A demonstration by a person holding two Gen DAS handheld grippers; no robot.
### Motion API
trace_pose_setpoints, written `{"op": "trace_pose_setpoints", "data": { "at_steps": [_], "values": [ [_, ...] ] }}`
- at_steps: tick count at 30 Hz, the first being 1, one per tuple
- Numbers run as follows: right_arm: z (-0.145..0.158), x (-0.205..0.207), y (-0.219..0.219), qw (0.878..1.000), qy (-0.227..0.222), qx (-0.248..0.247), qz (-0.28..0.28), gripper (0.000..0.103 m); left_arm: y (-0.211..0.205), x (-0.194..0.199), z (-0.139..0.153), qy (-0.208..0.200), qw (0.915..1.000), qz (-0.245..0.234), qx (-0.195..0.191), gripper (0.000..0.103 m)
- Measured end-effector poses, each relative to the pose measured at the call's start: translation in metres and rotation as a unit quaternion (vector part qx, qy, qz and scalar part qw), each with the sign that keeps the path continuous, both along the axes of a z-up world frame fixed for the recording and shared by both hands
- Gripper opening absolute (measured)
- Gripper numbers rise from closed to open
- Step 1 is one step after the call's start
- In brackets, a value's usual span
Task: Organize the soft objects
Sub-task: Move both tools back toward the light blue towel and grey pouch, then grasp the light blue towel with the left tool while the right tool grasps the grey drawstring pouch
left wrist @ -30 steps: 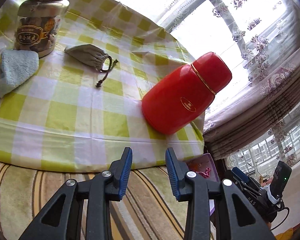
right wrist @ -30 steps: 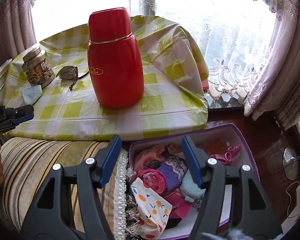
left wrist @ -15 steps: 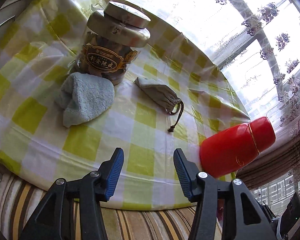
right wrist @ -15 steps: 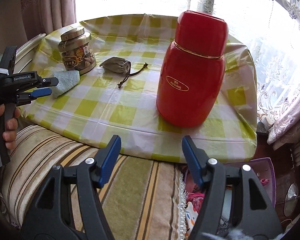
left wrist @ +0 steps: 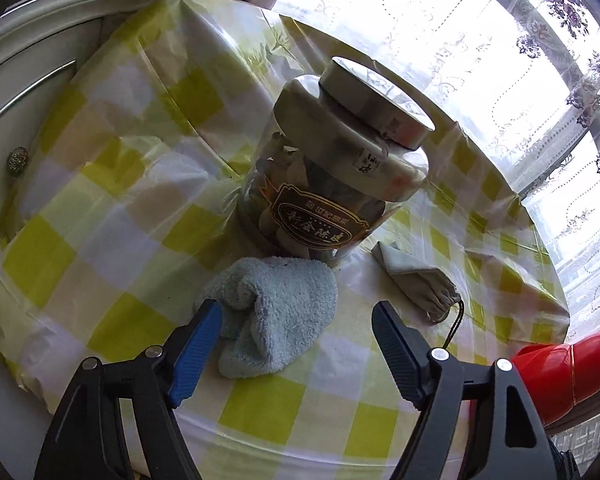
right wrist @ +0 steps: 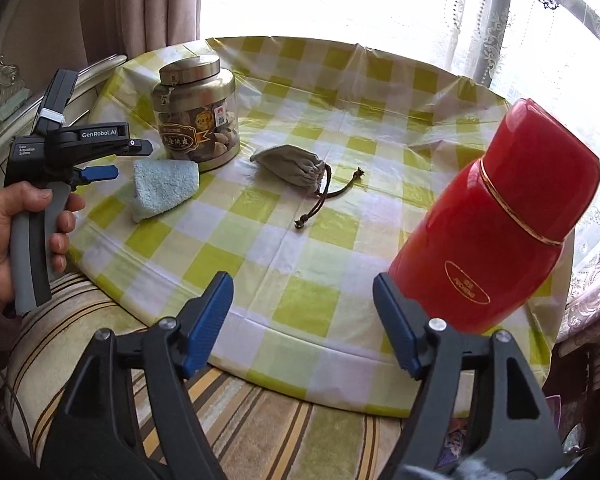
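Observation:
A folded light blue fluffy sock (left wrist: 276,312) lies on the yellow checked tablecloth (left wrist: 112,216), in front of a glass jar. My left gripper (left wrist: 296,320) is open, its jaws on either side of the sock's near end, the left pad at the sock's edge. The sock also shows in the right wrist view (right wrist: 164,188), with the left gripper (right wrist: 108,160) just left of it. A grey drawstring pouch (left wrist: 420,284) (right wrist: 292,168) lies to the right. My right gripper (right wrist: 302,312) is open and empty over the table's near edge.
A glass jar with a metal lid (left wrist: 332,184) (right wrist: 196,120) stands behind the sock. A red thermos (right wrist: 496,244) (left wrist: 560,372) stands at the right. A striped sofa cushion (right wrist: 260,420) lies below the table edge. White furniture (left wrist: 32,60) is at the left.
My left gripper has moved in toward the blue sock and opened wider around it. My right gripper has swung left and up, away from the box of clothes, to face the table.

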State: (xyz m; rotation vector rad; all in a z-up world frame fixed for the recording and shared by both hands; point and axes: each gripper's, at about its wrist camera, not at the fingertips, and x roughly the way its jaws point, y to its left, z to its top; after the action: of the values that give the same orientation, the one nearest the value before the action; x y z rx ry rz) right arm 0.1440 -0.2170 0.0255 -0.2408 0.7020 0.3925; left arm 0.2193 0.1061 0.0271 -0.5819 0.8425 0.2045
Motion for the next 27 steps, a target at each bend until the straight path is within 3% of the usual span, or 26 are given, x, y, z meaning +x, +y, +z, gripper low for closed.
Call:
{"op": "trace_pose_setpoints", "data": {
  "at_steps": [8,18,27],
  "values": [
    [0.006,0.049,0.023,1.0,-0.005,0.022,-0.006,0.087,0.004,0.027,-0.035,0.028,0.9989,-0.017,0.033,0.079],
    [-0.003,0.113,0.045,0.999,-0.001,0.023,-0.027,0.09,-0.014,0.036,-0.056,0.035,0.9945,-0.069,0.07,0.078],
    [-0.028,0.155,0.072,1.0,0.004,-0.014,-0.017,0.091,-0.044,0.038,-0.062,0.036,0.9849,-0.119,0.121,0.05]
  ]
}}
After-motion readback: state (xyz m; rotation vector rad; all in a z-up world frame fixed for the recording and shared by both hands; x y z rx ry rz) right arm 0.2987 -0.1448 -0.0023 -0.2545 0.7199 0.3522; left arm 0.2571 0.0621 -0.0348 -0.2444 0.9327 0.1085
